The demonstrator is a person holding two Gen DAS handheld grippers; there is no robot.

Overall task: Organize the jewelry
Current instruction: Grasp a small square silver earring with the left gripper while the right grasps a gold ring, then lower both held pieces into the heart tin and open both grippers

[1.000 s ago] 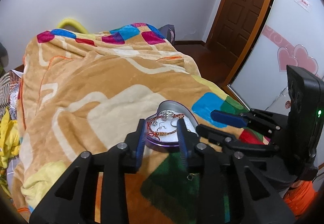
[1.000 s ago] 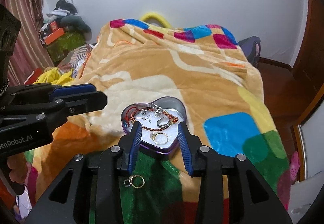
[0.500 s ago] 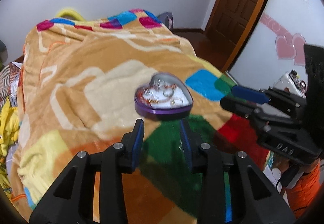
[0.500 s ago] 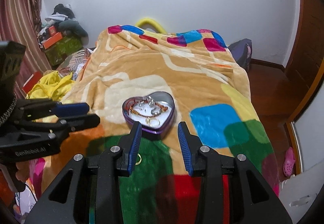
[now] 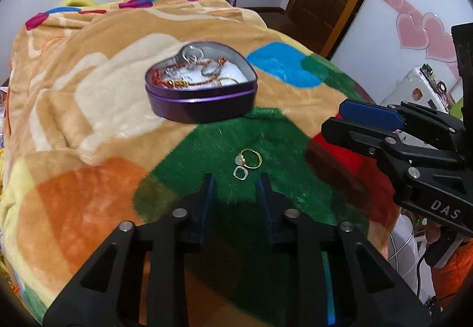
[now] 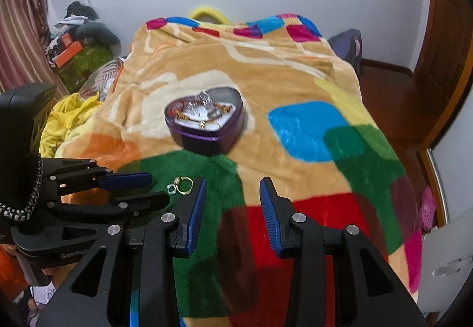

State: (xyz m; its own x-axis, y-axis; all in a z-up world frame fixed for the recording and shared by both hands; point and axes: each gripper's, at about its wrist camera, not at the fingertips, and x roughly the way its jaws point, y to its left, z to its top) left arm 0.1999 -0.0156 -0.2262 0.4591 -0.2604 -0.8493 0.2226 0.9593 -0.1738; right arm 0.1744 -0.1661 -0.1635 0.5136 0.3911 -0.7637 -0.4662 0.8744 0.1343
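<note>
Since a second ago the left gripper [image 5: 236, 179] has dropped away from the heart tin [image 5: 201, 103] and now sits low over the green patch of the blanket [image 5: 88, 126], its jaws just closed in to a narrow gap with nothing between them. Gold ring [image 5: 249, 159] and the small silver piece [image 5: 241, 172] lie touching each other just ahead of those fingertips, near the tin's front wall; tin is already holding bracelets and rings. Right gripper [image 6: 233, 188] is off to the side over the red patch, jaws narrowly apart and empty. Risks, as I read it: the two pieces touch, so a pinch could catch both or flick one away; plush pile is soft, so pushing down may bury the ring or grab fibres instead of metal; the ring is thin and lies flat, so the pads may slip over it. A carry to the tin could clip its rim and shift it, since it only rests on bedding. Right gripper is close enough to collide.
</note>
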